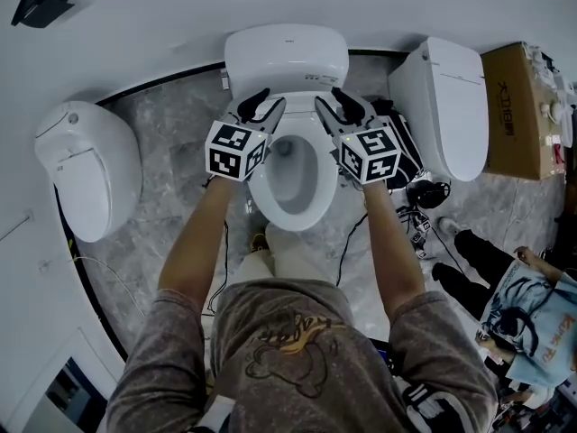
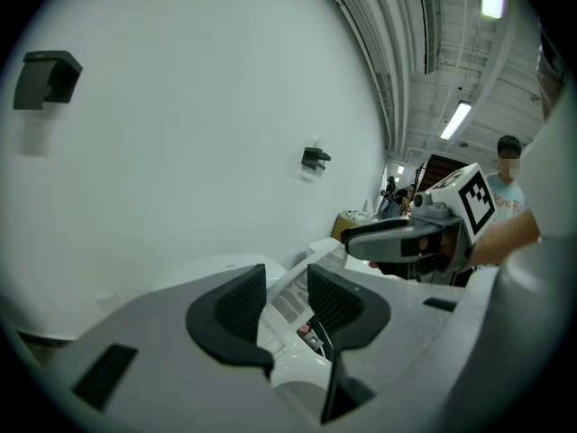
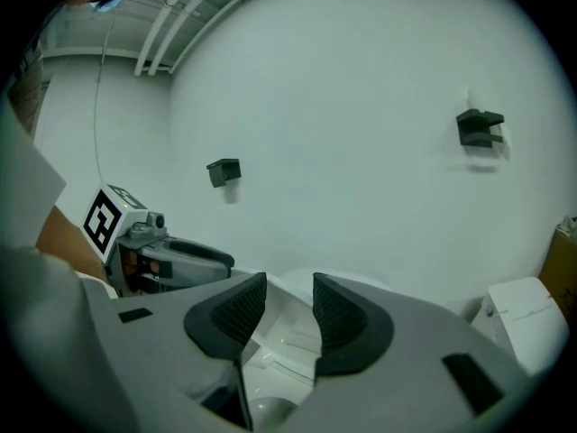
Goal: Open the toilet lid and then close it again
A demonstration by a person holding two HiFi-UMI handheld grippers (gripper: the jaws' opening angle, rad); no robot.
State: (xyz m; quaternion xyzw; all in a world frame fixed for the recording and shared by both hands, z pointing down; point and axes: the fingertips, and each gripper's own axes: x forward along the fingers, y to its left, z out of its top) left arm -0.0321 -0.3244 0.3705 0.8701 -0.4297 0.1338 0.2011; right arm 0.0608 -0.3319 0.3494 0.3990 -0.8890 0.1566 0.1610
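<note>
The white toilet [image 1: 293, 174] stands in the middle of the head view with its bowl showing. Its lid [image 1: 287, 57] is raised against the wall. My left gripper [image 1: 261, 106] hovers over the seat's back left, just in front of the lid, jaws open. My right gripper [image 1: 343, 106] mirrors it at the back right, also open. In the left gripper view the left gripper [image 2: 287, 305] has white toilet parts showing in its gap, untouched by the pads. The right gripper [image 3: 288, 309] frames the seat's rear in the right gripper view, holding nothing.
A second toilet [image 1: 86, 165] stands at the left and a third [image 1: 446, 106] at the right, beside a cardboard box [image 1: 514, 106]. Cables and a black device [image 1: 424, 192] lie on the marble floor at the right. A person [image 1: 532, 305] sits at the lower right.
</note>
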